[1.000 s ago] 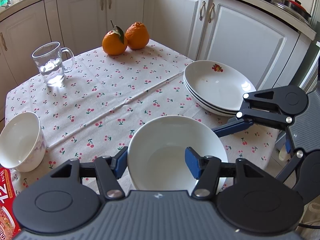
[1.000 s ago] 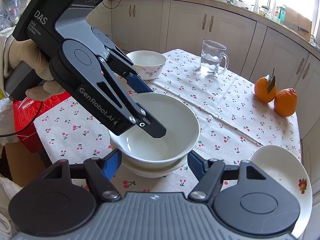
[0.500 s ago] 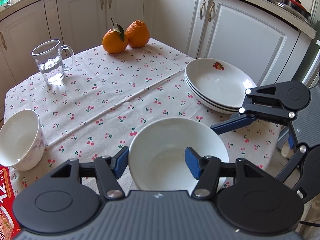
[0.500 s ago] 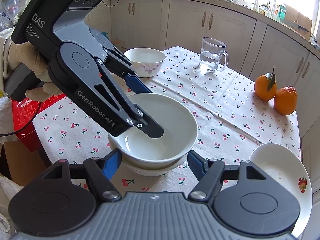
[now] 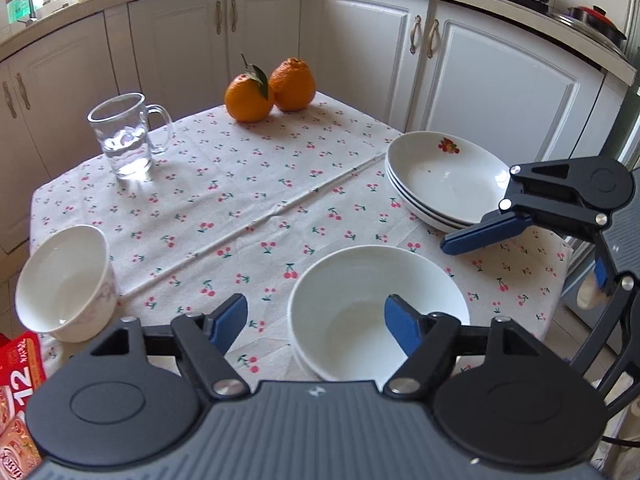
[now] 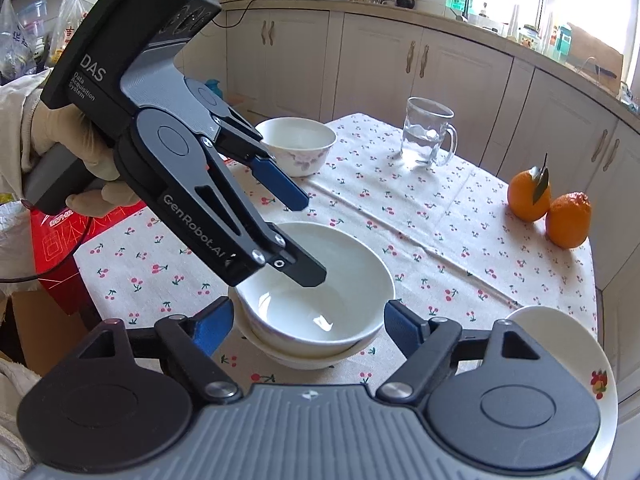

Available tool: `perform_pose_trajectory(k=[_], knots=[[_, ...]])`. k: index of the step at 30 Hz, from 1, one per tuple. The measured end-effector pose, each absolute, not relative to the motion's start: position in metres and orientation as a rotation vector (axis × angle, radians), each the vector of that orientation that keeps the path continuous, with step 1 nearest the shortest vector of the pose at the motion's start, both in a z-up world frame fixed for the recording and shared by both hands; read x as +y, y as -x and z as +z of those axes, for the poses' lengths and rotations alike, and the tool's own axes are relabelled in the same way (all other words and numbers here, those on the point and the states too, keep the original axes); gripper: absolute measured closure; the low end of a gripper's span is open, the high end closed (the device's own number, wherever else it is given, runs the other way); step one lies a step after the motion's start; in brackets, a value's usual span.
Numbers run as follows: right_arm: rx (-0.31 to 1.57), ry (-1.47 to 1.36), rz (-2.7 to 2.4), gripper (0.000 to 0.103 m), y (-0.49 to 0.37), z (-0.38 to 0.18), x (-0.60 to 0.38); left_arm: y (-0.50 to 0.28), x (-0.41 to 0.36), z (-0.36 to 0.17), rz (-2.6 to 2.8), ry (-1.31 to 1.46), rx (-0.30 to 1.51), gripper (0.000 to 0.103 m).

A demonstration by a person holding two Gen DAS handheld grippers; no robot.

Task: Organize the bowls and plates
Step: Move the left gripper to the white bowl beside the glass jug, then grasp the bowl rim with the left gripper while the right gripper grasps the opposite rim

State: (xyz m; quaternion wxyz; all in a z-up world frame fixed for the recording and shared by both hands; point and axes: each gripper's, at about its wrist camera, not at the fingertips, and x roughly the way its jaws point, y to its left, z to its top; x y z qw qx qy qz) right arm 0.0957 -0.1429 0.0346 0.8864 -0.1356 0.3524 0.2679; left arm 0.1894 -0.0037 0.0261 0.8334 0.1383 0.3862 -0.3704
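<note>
Left hand-held gripper [image 5: 316, 320]: jaws opening; you free the nested bowls [image 6: 316, 304], now stacked.
Right hand-held gripper [image 6: 308, 328]: opening, empty, before the bowls.

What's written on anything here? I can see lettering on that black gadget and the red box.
"DAS", over "Data Acquisition System": on the body of the left gripper.
"GenRobot.AI": along its arm.
"12": on the red packet at the table edge; its other print is too blurred to read.
Red box: characters unreadable.

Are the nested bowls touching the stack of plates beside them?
Apart. The left wrist view shows a strip of cherry-print tablecloth between the nested bowls and the stack of plates.
</note>
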Motion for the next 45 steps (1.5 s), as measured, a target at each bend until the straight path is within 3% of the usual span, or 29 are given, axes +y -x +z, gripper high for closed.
perform_pose_trajectory(k=[24, 36, 45], knots=[[0.742, 0.372, 0.594, 0.016, -0.134, 0.042, -0.098, -0.192, 0.089, 0.014, -0.562, -0.222, 0.744, 0.019], [0.762, 0.475, 0.686, 0.016, -0.203, 0.047, -0.072, -0.235, 0.113, -0.011, -0.434, -0.242, 0.733, 0.019], [0.844, 0.386, 0.768, 0.016, -0.293, 0.046, -0.047, -0.267, 0.111, -0.027, -0.401, -0.295, 0.670, 0.019]])
